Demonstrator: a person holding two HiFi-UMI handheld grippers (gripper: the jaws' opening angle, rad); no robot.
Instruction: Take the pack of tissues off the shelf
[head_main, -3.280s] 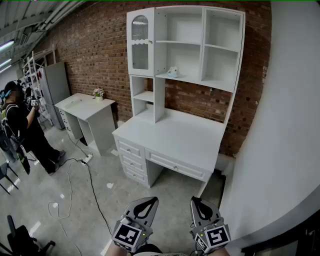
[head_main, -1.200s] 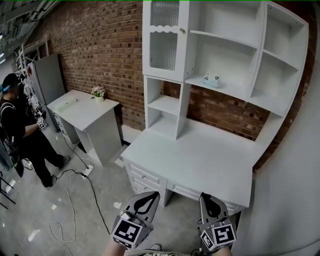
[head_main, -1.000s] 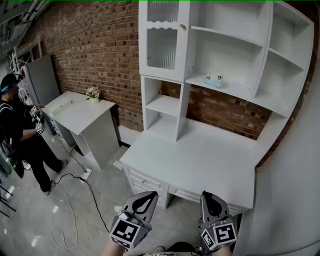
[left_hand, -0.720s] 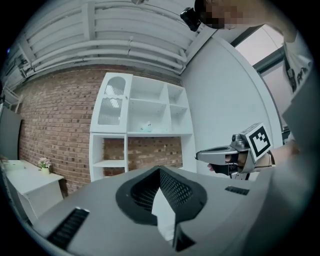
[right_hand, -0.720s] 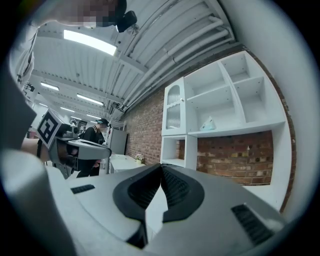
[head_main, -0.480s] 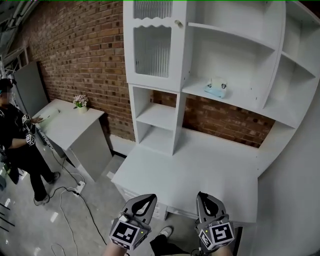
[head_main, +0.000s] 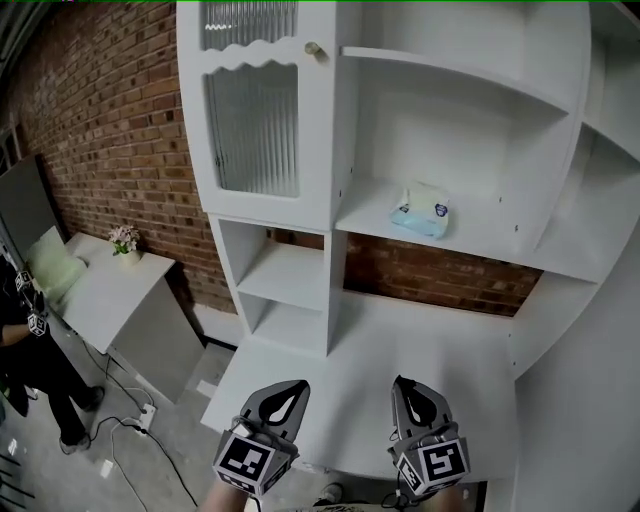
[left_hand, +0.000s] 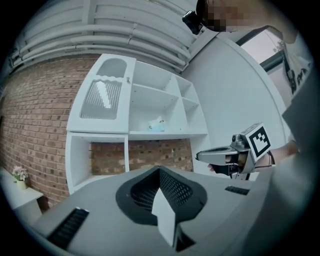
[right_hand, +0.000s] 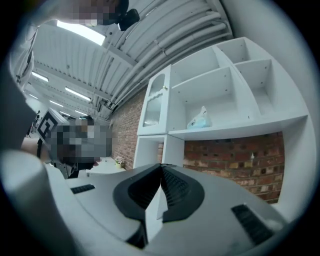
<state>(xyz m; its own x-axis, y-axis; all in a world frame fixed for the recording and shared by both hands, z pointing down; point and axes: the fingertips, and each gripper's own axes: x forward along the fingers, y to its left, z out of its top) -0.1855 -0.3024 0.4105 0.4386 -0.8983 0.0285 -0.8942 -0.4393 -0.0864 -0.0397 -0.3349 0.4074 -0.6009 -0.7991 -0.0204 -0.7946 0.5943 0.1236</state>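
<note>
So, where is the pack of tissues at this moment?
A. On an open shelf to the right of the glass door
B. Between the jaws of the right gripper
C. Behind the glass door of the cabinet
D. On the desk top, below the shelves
A: the pack of tissues lies on the open shelf, just to the right of the glass door, and neither gripper is near it.

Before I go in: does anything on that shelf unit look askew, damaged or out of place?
Nothing stands out. The pack of tissues sits alone on its shelf, not overhanging the edge. The ribbed glass door to its left is closed, and the shelves look straight and undamaged.
</note>
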